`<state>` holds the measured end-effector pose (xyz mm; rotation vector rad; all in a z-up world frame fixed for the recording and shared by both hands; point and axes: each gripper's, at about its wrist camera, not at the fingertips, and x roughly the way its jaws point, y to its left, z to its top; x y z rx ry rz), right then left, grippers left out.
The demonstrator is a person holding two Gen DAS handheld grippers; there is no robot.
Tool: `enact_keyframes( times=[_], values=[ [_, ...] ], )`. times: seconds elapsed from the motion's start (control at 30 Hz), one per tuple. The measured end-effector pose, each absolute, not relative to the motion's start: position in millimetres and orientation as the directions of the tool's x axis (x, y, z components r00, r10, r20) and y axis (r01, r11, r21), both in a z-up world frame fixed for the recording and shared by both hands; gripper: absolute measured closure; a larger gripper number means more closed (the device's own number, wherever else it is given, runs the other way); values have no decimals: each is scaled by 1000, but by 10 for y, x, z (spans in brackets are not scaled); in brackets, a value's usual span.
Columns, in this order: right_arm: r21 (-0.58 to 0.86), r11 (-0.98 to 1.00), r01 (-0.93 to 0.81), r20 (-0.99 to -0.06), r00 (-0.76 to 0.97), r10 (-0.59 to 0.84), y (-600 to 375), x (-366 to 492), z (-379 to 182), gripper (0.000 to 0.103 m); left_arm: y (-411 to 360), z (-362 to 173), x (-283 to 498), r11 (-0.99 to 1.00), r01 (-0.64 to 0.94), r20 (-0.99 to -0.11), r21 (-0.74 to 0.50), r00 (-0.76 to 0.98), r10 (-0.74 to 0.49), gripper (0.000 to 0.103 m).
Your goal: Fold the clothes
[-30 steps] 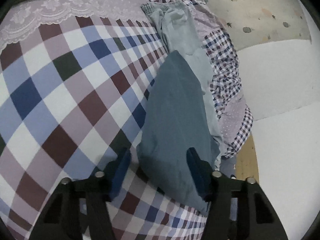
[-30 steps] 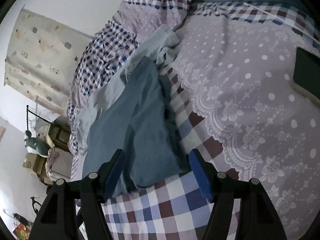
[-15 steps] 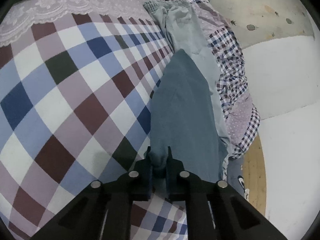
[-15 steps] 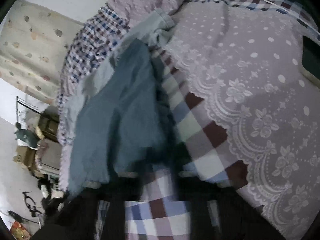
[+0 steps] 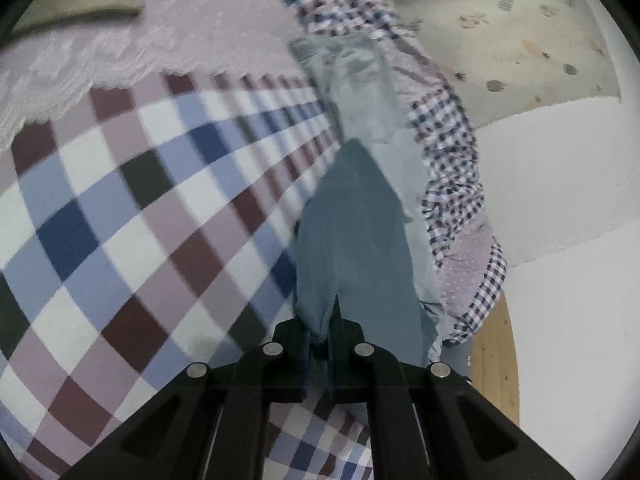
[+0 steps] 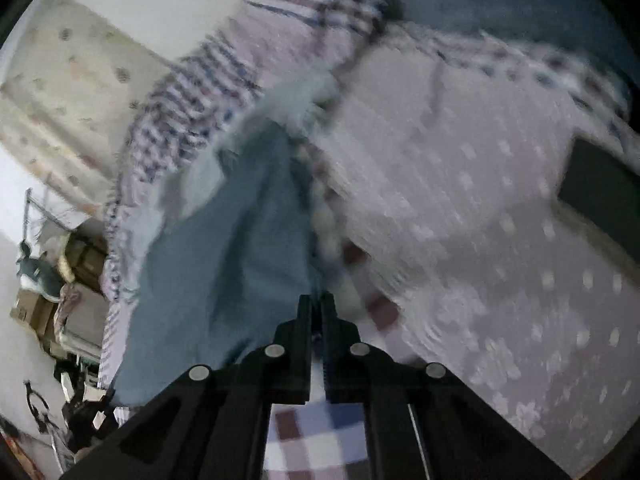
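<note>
the teal garment (image 5: 352, 240) lies in a long strip near the edge of the bed, stretched over the checked bedspread (image 5: 120, 220), with a paler grey-green garment (image 5: 360, 92) under and beyond it, running up toward the lace-trimmed lilac cover (image 5: 192, 32). the left gripper (image 5: 320, 334) has its fingers clenched on the near end of the teal cloth — a small bunch of fabric is squeezed up between them. the right gripper (image 6: 318, 316) is closed too, at the garment's (image 6: 224, 264) other near corner. that view is smeared with motion, but the cloth's edge runs right into the narrow slit between the fingers, so i'd say it has a pinch of the fabric, probably a thin one.

so this looks like the start of a fold: both near corners taken, nothing lifted clear yet, the bulk of the garment resting flat. the next move, i'd judge, calls for raising both hands together and carrying that near edge up and over toward the far end, keeping the two corners level and apart so the cloth stays taut between them — otherwise it will sag and crease in the middle. the pale garment underneath may drag along, so a slow lift seems wise. past the mattress edge there is a gingham sheet (image 5: 452, 148) hanging and a strip of wooden floor (image 5: 494, 364) by the white wall.
</note>
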<state>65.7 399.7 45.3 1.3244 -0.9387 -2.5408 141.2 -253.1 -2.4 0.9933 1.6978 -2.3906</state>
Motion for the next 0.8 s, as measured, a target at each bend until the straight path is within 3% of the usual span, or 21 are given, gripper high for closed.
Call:
enact_keyframes(
  times=[0.1, 0.17, 0.27, 0.5, 0.53, 0.63, 0.7, 0.8],
  values=[
    [541, -811, -220, -728, -606, -321, 4086, 685, 408, 103, -2520, -4, 1408, -401, 371, -509, -837, -798, 322, 98],
    [456, -845, -279, -750, -632, -196, 4185, 731, 492, 103, -2522, 19, 1416, -409, 369, -508, -835, -803, 311, 98],
    [493, -818, -296, -723, -662, -195, 4337, 782, 547, 102, -2523, -25, 1395, -406, 375, -516, -834, -790, 330, 98],
    [442, -892, -99, -694, -668, -269, 3743, 669, 686, 96, -2491, -59, 1416, -423, 393, -545, -816, -768, 336, 96],
    [433, -899, -66, -687, -670, -281, 3636, 662, 709, 95, -2490, -64, 1424, -429, 399, -552, -811, -764, 333, 89],
    [382, -923, 46, -662, -683, -308, 3290, 695, 804, 78, -2511, -100, 1490, -420, 407, -555, -811, -763, 333, 55],
    [331, -935, 124, -645, -694, -320, 3031, 735, 880, 61, -2519, -132, 1529, -391, 386, -523, -836, -775, 354, 49],
    [248, -940, 232, -623, -705, -339, 2622, 818, 953, 60, -2466, -128, 1499, -401, 356, -506, -844, -777, 375, 46]
  ],
)
